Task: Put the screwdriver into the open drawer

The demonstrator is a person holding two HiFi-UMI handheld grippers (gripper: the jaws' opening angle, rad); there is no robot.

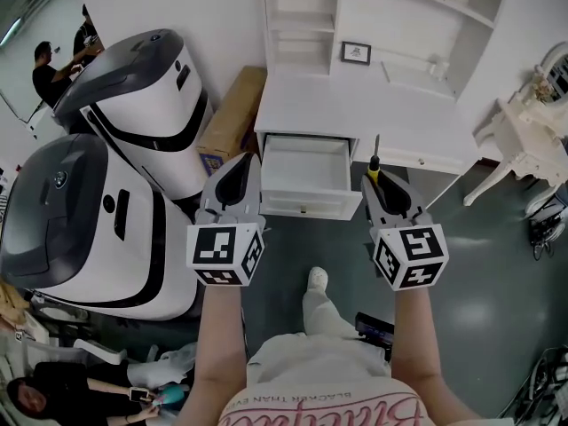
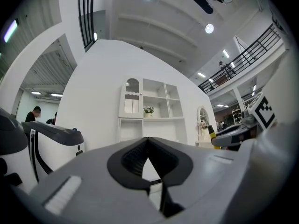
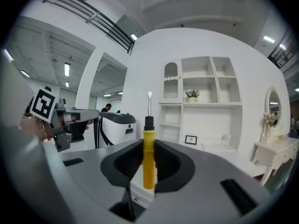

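Note:
The white desk (image 1: pixel 355 105) stands ahead with its drawer (image 1: pixel 306 169) pulled open and bare inside. My right gripper (image 1: pixel 380 177) is shut on the screwdriver (image 1: pixel 374 166). The yellow handle sits between the pads, and the black collar and metal shaft point forward over the desk's front edge, just right of the drawer. In the right gripper view the screwdriver (image 3: pixel 149 157) stands upright between the jaws of my right gripper (image 3: pixel 148 146), with the drawer's front (image 3: pixel 142 190) below it. My left gripper (image 1: pixel 244 160) hovers at the drawer's left front corner. Seen from its own camera, my left gripper (image 2: pixel 148 141) has its tips together, holding nothing.
Two large white-and-grey machines (image 1: pixel 142 87) (image 1: pixel 80 229) stand to the left. A cardboard box (image 1: pixel 232 118) leans between them and the desk. A small framed picture (image 1: pixel 356 52) sits on the desk's shelf unit. A white side table (image 1: pixel 519 140) is at right. My shoe (image 1: pixel 317 280) is on the floor below the drawer.

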